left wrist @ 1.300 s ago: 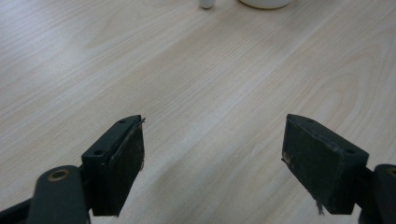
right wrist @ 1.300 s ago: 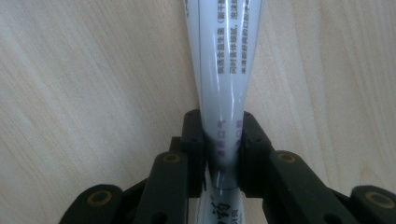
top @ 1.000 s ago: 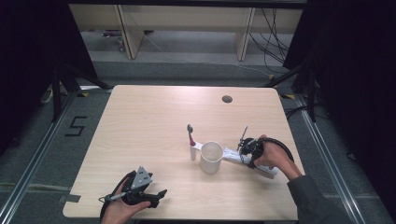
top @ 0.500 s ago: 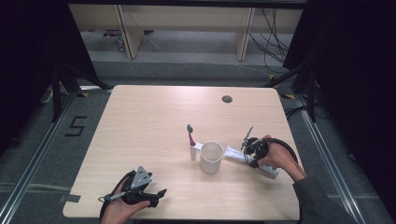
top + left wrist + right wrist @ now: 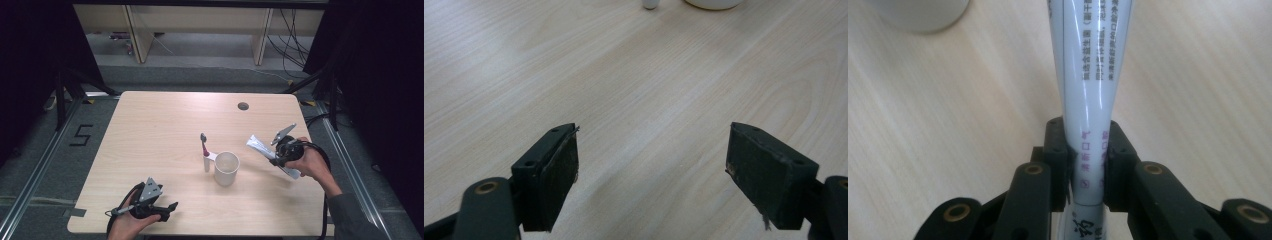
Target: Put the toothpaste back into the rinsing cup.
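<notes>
Toothpaste tube lifted off the surface

The right tongs [image 5: 278, 150], clamped shut on the toothpaste tube [image 5: 262, 147], have raised it beside the cup [image 5: 226, 168], likely its destination; the left tongs [image 5: 167, 209] rest wide open, empty.

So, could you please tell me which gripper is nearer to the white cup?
Right. The right gripper is just right of the white cup; the left gripper sits farther off, toward the table's near-left edge.

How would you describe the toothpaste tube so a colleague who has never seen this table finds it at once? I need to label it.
Start at the pale wooden table and find the white cup near its middle. To the cup's right, the right gripper is shut on a toothpaste tube, lifted off the wood. It is long, flat and white with printed lettering, unlike the round cup and the thin toothbrush standing upright beside it.
</notes>
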